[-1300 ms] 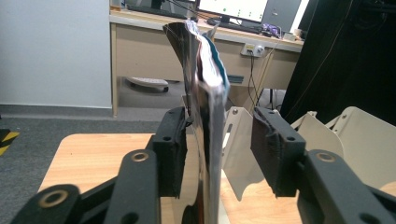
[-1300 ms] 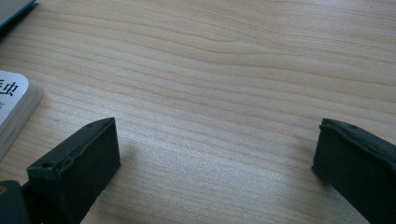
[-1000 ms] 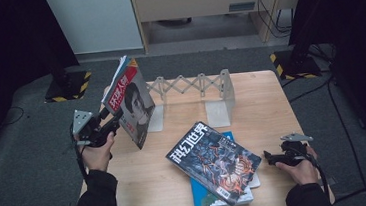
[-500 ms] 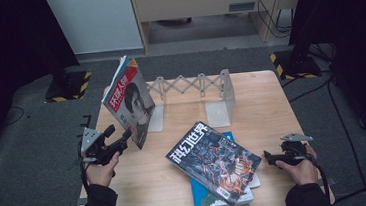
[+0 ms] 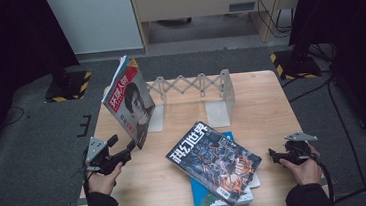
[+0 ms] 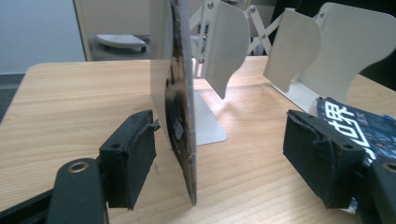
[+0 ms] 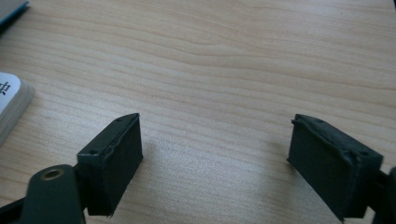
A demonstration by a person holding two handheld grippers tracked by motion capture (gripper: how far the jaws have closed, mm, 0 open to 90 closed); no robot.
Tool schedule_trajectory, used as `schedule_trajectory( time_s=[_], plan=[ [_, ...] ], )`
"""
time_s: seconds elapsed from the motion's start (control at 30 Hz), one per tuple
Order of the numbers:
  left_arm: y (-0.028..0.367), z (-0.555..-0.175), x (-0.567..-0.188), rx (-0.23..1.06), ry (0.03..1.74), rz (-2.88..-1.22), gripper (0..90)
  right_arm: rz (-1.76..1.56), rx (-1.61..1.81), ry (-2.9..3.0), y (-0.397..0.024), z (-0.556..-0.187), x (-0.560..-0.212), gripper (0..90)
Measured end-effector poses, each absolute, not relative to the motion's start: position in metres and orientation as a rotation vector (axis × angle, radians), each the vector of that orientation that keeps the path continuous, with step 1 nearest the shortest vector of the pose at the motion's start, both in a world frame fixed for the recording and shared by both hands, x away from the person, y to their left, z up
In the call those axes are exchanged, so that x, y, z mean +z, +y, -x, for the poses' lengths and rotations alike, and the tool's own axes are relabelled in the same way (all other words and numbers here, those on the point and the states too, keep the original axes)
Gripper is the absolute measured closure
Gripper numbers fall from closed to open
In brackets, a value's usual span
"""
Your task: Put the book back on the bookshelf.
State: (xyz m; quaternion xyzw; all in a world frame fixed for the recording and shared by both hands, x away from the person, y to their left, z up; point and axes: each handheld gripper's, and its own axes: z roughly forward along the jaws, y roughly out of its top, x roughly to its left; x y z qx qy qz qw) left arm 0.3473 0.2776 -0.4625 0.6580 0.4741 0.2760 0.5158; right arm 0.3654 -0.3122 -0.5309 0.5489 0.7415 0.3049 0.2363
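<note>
high view: the magazine with a face on its cover (image 5: pixel 132 103) stands tilted at the left end of the white folding bookend rack (image 5: pixel 195 89), its lower edge on the wooden table (image 5: pixel 153 186). a second ago the left gripper (image 5: pixel 125 150) was up against the magazine's lower half; now it sits lower and nearer the table edge, its tips just at the magazine's bottom corner. the magazine stands in the same place as before, so it looks released and propped on its own. a science-fiction magazine (image 5: pixel 215 161) lies on top of a blue book (image 5: pixel 204 194) in the middle; these look like the next to be shelved. the right gripper (image 5: pixel 275 155) rests near the table's right edge, apart from the stack.

left gripper view: the jaws stand apart and have just been opening. the magazine's edge (image 6: pixel 184 116) is between them, close to the left pad (image 6: pixel 133 156) with a sliver of gap, well clear of the right pad (image 6: pixel 320 156). no grip. the rack's white plates (image 6: pixel 229 42) rise just behind it.

right gripper view: the jaws are apart over bare tabletop (image 7: pixel 210 70), with nothing between them, though they have just been closing somewhat. a corner of the stack (image 7: pixel 11 105) shows at the left.
</note>
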Motion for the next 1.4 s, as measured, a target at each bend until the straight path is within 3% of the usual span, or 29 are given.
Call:
schedule_trajectory(
  time_s=[0.57,1.13,1.4],
  plan=[
    [0.251,-0.340,-0.485,0.537,1.099,-1.721,22.9,-1.429,1.005,1.991,-0.300,-0.357,-0.506,34.5],
    [0.225,-0.344,-0.490,0.426,1.069,-1.738,22.6,-1.343,1.152,2.028,-0.273,-0.346,-0.489,42.9],
    [0.205,-0.343,-0.498,0.387,1.066,-1.783,23.1,-1.313,1.191,2.072,-0.259,-0.343,-0.489,41.4]
  ],
)
